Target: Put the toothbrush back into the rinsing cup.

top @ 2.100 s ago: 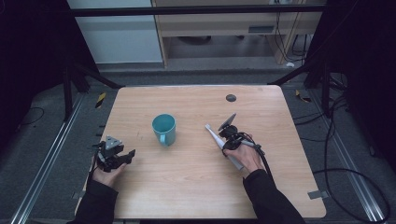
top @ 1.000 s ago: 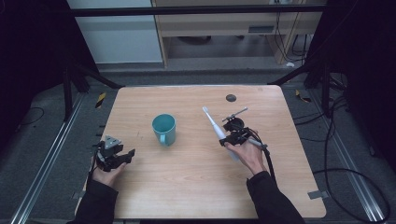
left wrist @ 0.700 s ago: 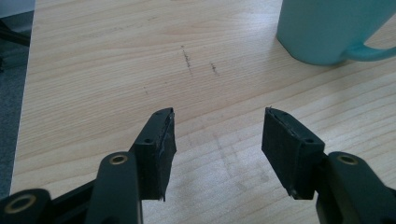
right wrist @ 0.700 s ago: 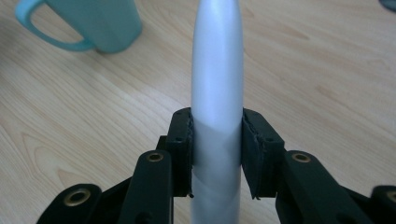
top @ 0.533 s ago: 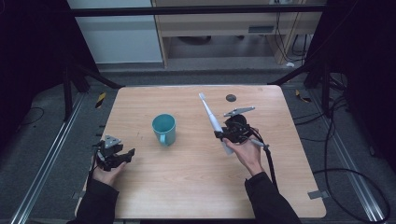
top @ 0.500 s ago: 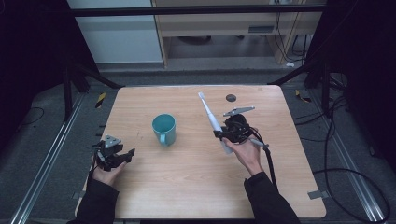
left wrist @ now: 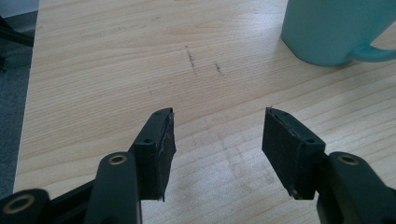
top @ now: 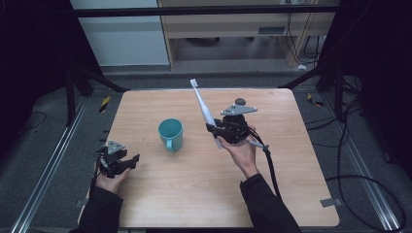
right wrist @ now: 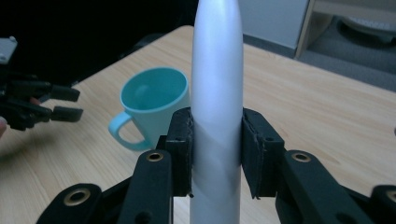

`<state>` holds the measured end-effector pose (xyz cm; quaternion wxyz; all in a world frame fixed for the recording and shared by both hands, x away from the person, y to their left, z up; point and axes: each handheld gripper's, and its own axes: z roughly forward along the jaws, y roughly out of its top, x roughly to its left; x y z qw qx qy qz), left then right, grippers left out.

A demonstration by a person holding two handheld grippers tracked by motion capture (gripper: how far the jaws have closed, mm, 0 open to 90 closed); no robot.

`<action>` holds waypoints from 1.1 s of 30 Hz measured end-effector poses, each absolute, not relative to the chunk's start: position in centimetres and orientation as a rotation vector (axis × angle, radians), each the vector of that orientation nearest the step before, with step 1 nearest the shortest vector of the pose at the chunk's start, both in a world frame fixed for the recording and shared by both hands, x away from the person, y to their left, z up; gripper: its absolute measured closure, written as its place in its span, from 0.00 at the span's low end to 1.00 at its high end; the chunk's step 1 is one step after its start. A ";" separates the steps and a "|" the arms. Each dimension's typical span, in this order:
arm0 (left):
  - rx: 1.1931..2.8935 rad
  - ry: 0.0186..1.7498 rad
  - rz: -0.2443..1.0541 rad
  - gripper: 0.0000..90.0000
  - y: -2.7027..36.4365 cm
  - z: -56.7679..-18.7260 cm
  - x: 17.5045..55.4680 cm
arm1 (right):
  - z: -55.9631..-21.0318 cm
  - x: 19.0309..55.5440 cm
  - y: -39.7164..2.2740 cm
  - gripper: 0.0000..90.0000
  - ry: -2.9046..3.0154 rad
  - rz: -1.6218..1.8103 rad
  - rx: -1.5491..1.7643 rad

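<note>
From the high view I see my right gripper point(top: 217, 133) just right of the table's point(top: 291, 194) middle, its jaws clamped on the lower body of a white toothbrush point(top: 204, 109). The brush is lifted off the wood and leans toward 11 o'clock, its bristled head up past the far edge in that view. In the right gripper view the two black pads point(right wrist: 181, 148) press flat against both sides of the toothbrush point(right wrist: 216, 93) handle, which rises straight up between them.

The cup point(top: 170, 134), teal, stands upright at the table's middle, at about 9 o'clock from the right gripper and near it but apart. Its handle points toward 6 o'clock, to my side. In the right gripper view the cup point(right wrist: 156, 105) sits just left of the brush, its mouth open to the camera.

My left gripper point(top: 127, 162) rests low at the near left of the table, at about 7 o'clock from the cup and well apart from it. In the left gripper view its jaws stand wide apart with bare wood between them, and the cup point(left wrist: 334, 30) shows at 1 o'clock.
</note>
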<state>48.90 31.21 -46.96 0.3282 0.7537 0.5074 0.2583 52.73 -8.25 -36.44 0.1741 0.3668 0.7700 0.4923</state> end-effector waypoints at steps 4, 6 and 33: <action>1.971 1.333 0.676 0.48 31.4 -47.0 48.9 | -36.2 53.1 -7.4 0.74 2.143 1.459 1.014; 1.968 1.336 0.677 0.48 31.4 -47.0 49.0 | -36.0 53.2 -7.0 0.74 2.129 1.477 1.000; 1.916 1.366 0.704 0.47 32.1 -46.7 48.9 | -36.5 57.5 -1.1 0.74 2.059 1.624 0.948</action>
